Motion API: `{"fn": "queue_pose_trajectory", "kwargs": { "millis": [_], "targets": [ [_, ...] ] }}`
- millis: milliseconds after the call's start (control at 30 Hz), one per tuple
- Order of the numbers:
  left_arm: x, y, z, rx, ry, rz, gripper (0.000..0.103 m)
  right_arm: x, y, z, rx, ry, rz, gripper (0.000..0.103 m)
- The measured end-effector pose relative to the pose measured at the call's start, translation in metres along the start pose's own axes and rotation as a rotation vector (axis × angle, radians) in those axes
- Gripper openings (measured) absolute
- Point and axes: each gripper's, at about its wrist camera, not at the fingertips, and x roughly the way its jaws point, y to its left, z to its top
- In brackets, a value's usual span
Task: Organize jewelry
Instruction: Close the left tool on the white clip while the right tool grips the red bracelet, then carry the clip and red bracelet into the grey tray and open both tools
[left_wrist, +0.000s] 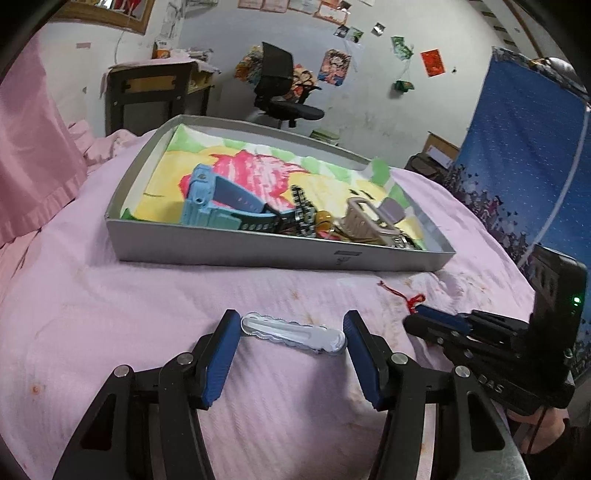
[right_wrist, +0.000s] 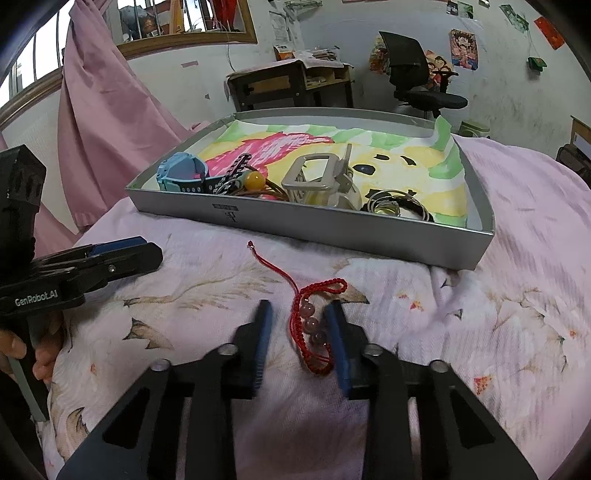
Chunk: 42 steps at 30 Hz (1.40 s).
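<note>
We're in a bedroom at home: pink floral bedspread underfoot, pink curtain by the barred window, cartoon posters on a scuffed white wall, desk and office chair behind.

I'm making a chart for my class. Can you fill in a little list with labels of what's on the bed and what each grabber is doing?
Surface: pink bedspread
Tray: grey tray with a colourful drawing inside
In tray: blue watch, amber bead, beige clip, silver bangles
Outside tray: silver hair clip, red string bracelet
Left gripper: fingers at both ends of the silver hair clip, appears to grip it
Right gripper: one finger against the red string bracelet, the other apart
</note>
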Motion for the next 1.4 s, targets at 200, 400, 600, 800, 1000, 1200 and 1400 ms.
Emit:
{"fn": "queue_pose_trajectory", "kwargs": {
  "millis": [200, 400, 600, 800, 1000, 1200, 1400],
  "targets": [
    [-0.004, -0.007, 0.000, 0.034, -0.023, -0.023, 0.055, -0.003, 0.004, 0.000, -0.012, -0.015, -0.014, 0.009],
    [-0.013, -0.012, 0.003, 0.056, -0.057, -0.033, 0.055, -0.021, 0.005, 0.003, -0.010, -0.095, -0.034, 0.008],
    [-0.022, -0.020, 0.010, 0.075, -0.093, -0.031, 0.055, -0.041, 0.003, 0.011, 0.009, -0.176, -0.048, 0.008],
    [-0.026, -0.021, 0.017, 0.067, -0.126, -0.034, 0.055, -0.052, 0.002, 0.017, 0.012, -0.228, -0.056, 0.008],
    [-0.030, -0.015, 0.025, 0.005, -0.174, -0.014, 0.055, -0.053, -0.001, 0.026, 0.018, -0.259, -0.048, 0.008],
    [-0.029, -0.021, 0.051, -0.009, -0.246, 0.010, 0.055, -0.055, -0.011, 0.042, 0.024, -0.308, -0.054, 0.008],
    [-0.002, -0.027, 0.077, -0.029, -0.235, 0.068, 0.055, -0.048, -0.025, 0.064, 0.033, -0.344, -0.093, 0.008]
  ]
}}
